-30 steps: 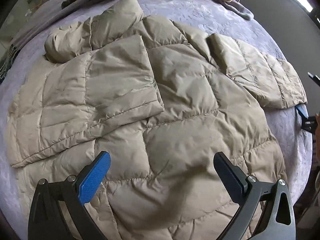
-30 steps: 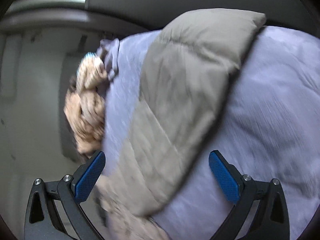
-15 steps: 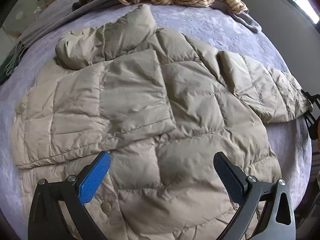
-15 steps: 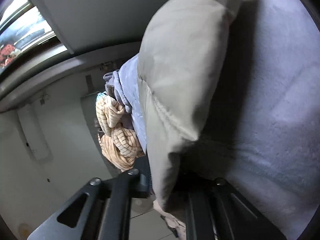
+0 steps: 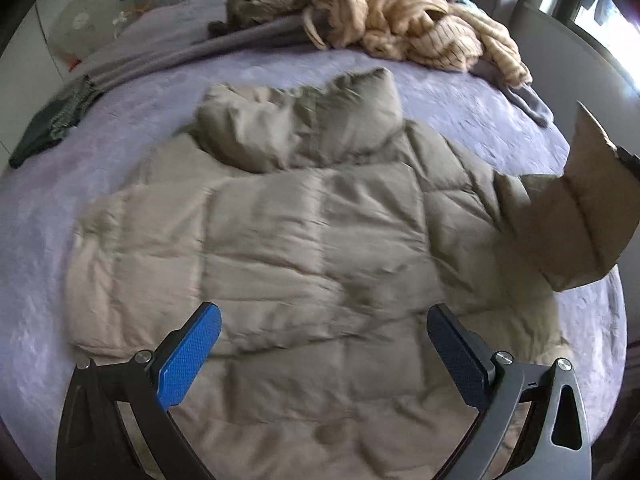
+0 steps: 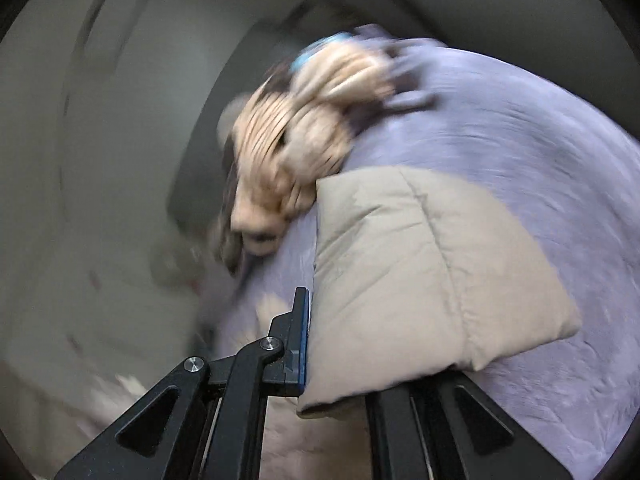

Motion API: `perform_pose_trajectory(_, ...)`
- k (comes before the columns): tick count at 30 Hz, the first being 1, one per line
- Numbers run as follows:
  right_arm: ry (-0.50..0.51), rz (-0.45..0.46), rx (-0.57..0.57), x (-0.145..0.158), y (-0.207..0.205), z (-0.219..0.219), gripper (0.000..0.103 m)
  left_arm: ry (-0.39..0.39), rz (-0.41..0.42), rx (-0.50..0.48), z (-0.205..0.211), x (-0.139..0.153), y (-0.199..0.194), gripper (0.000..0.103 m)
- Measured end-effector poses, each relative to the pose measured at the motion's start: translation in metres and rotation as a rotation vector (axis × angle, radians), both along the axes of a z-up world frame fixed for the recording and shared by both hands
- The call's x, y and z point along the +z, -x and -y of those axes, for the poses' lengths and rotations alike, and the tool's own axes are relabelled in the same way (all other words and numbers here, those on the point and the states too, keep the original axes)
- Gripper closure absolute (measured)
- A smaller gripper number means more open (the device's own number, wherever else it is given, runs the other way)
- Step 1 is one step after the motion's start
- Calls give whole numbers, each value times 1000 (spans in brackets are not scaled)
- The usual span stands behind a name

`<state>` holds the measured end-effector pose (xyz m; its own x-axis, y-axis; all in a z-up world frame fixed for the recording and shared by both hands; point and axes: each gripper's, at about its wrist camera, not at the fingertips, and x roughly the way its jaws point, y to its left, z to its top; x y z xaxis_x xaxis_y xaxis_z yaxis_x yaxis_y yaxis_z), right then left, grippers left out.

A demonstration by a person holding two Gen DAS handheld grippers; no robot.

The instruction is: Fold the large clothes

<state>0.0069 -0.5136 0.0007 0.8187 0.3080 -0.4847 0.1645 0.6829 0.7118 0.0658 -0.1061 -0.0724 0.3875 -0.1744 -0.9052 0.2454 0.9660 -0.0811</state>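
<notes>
A beige quilted puffer jacket (image 5: 312, 240) lies spread on a lavender bed (image 5: 80, 184), with one sleeve folded across its chest. My left gripper (image 5: 324, 344) is open and empty, hovering above the jacket's lower part. My right gripper (image 6: 340, 360) is shut on the cuff of the jacket's other sleeve (image 6: 432, 272) and holds it lifted off the bed. In the left wrist view that raised sleeve (image 5: 576, 216) stands up at the right edge, with the right gripper's tip (image 5: 626, 160) just showing beside it.
A heap of cream striped knitwear (image 5: 416, 28) and dark clothes lies at the far end of the bed; it also shows blurred in the right wrist view (image 6: 304, 136). A grey blanket (image 5: 168, 52) runs along the far left. A grey wall (image 5: 580, 52) borders the bed's right side.
My right gripper closed on the sleeve cuff and has lifted it up off the bed. My left gripper pulled back and higher, staying open.
</notes>
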Motion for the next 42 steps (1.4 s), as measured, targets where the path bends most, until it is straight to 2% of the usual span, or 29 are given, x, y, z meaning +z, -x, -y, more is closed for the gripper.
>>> perform_pose_trajectory(4,146,-50,162,-11,-28,-89,95,17,6,37,-33,5,-10,0)
perform_pose_trajectory(8,179,-125,237,-51,-39,-150,95,11,15,90,-66,5,-19,0)
perform_pose_trajectory(10,155,-169,254,-73,-31,-164,95,13,-1,114,-81,1,-21,0)
perform_pose_trajectory(15,153,-346,253,-131,-37,-195,95,-6,-31,113,-96,-17,-16,0)
perform_pose_trajectory(19,152,-380,220,-136,-37,-198,93,22,-62,111,-91,-32,-18,0)
perform_pose_trajectory(20,150,-386,223,-132,-37,-199,85,30,-67,109,-88,-35,-19,0)
perform_pose_trajectory(21,145,-386,230,-125,-37,-200,69,42,-72,105,-84,-38,-20,0)
perform_pose_trajectory(22,139,-379,235,-119,-35,-200,60,49,-74,101,-80,-39,-22,0)
perform_pose_trajectory(23,127,-365,231,-111,-32,-198,45,58,-74,98,-77,-39,-24,0)
perform_pose_trajectory(24,114,-346,216,-103,-32,-193,43,67,-71,97,-75,-39,-26,0)
perform_pose_trajectory(26,82,-315,177,-95,-24,-182,43,80,-65,102,-74,-37,-31,0)
perform_pose_trajectory(28,-7,-288,96,-89,-10,-158,43,82,-56,109,-78,-34,-36,0)
perform_pose_trajectory(32,-192,-254,-48,-96,2,-114,43,73,-39,118,-89,-32,-45,0)
perform_pose_trajectory(34,-232,-251,-82,-98,-4,-104,49,79,-41,124,-97,-33,-48,0)
perform_pose_trajectory(36,-222,-240,-81,-91,-12,-102,89,96,-42,135,-105,-33,-51,0)
perform_pose_trajectory(38,-187,-197,-49,-78,-24,-113,92,128,-45,146,-113,-32,-53,0)
perform_pose_trajectory(42,-52,-117,115,-46,-40,-157,93,279,-75,152,-131,-31,-58,0)
